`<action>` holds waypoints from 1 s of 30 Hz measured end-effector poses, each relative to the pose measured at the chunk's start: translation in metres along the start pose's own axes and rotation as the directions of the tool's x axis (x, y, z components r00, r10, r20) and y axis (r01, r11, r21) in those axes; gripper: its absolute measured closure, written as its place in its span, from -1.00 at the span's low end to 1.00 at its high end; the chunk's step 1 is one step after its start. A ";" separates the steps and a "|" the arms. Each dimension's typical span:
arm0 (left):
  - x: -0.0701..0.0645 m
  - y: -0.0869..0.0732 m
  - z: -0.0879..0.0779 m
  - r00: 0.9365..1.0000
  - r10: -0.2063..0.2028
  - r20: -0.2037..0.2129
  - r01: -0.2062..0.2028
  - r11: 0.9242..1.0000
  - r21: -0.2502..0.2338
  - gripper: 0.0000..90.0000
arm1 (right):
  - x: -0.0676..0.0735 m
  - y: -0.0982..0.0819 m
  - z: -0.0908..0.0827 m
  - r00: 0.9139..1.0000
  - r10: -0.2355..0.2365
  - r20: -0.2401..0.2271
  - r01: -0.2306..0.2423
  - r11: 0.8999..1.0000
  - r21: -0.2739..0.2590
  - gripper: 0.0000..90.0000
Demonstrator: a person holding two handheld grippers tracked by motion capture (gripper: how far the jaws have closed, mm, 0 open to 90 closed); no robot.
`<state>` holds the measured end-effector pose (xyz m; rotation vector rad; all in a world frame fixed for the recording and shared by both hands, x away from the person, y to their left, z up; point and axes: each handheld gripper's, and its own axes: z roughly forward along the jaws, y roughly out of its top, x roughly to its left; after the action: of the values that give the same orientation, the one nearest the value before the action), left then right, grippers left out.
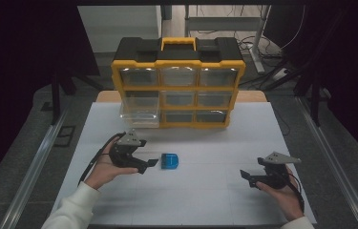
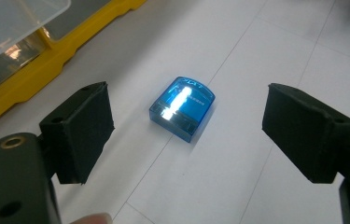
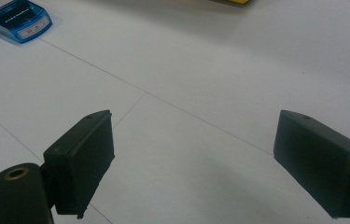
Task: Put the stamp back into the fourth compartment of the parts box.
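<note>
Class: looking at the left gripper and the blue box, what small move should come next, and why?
Probably ease the left gripper forward so its open jaws straddle the blue box, then close. The box lies flat on the table just ahead of the jaws, untouched; a drawer of the organizer already stands pulled out.

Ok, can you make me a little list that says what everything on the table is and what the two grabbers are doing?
Thing being reached for: small blue box, lying flat on the white table
Left gripper: open, pointed at the blue box, not touching it
Right gripper: open, holding nothing, off to the right
Behind: yellow and black drawer cabinet
Drawers: bottom-left clear drawer pulled out; others look shut
</note>
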<state>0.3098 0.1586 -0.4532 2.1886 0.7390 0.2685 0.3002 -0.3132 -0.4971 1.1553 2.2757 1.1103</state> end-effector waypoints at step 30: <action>0.002 0.023 0.045 0.992 0.093 0.084 -0.103 0.986 0.130 -0.65 | 0.000 0.000 0.001 1.000 0.000 -0.004 0.000 1.000 0.003 -0.72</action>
<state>0.3398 0.1201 -0.4655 2.3523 0.6231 0.1873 0.3006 -0.3125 -0.4975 1.1544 2.2812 1.1110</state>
